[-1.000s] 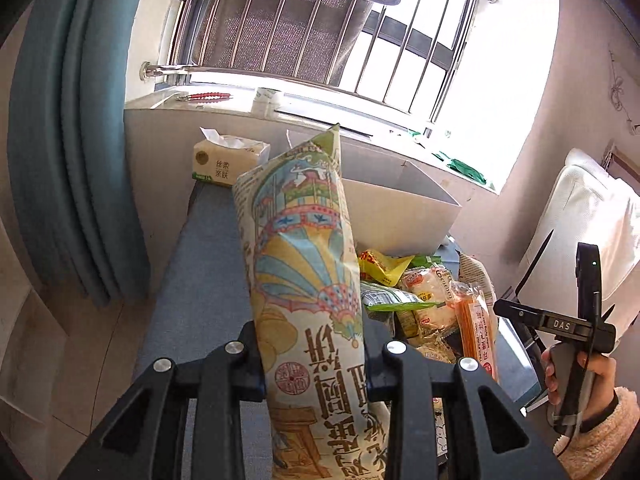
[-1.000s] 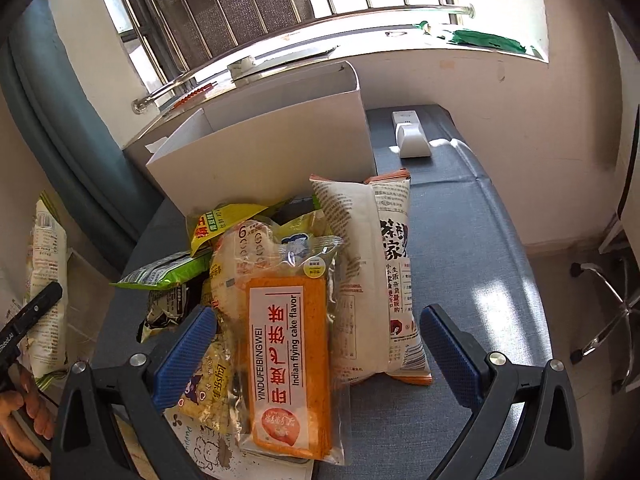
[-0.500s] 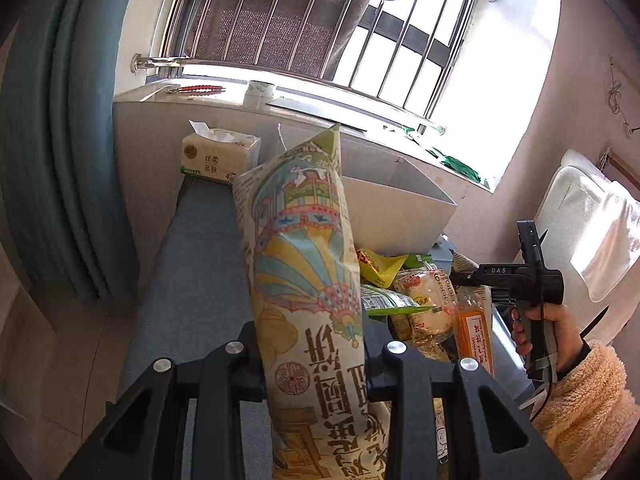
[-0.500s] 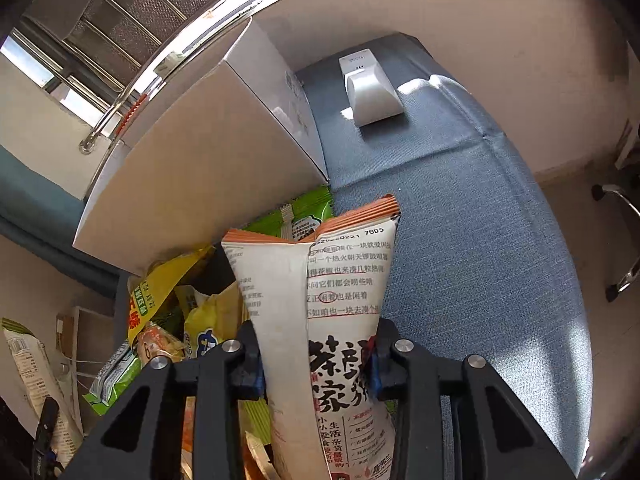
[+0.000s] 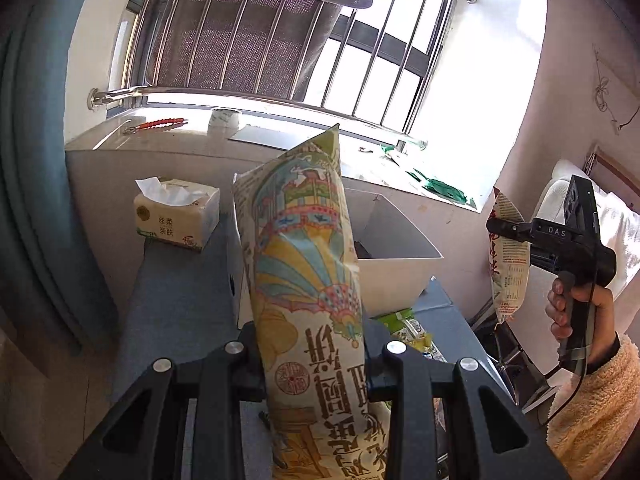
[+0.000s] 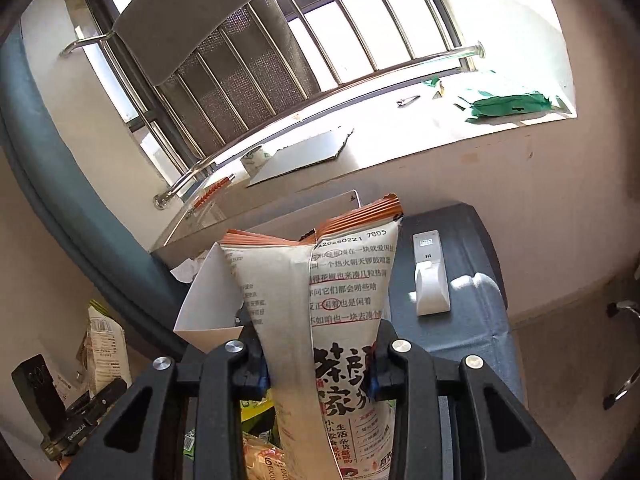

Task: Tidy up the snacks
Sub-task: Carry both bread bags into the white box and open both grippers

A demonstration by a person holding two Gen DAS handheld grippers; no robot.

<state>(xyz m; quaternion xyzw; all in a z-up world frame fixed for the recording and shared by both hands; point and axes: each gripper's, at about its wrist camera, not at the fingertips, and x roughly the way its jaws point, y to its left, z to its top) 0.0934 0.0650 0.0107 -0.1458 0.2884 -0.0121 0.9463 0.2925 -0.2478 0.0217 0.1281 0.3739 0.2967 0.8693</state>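
Left wrist view: your left gripper (image 5: 316,364) is clamped low on the balloon bag (image 5: 308,280), which stands tall in front of the white box (image 5: 400,258) at 1 o'clock; top-heavy, it could catch the rim.

Right wrist view: your right gripper (image 6: 318,364) pinches the white bag (image 6: 332,312), box at 11 o'clock; a narrow hold may slip.

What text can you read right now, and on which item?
"DAS": right gripper body.
"20260221 7805": top of the white orange-edged snack bag.
"丝柔 亲肤": tissue pack.
Large Chinese characters on the balloon-print snack bag show, but I can't read them reliably; the fine print is too small.
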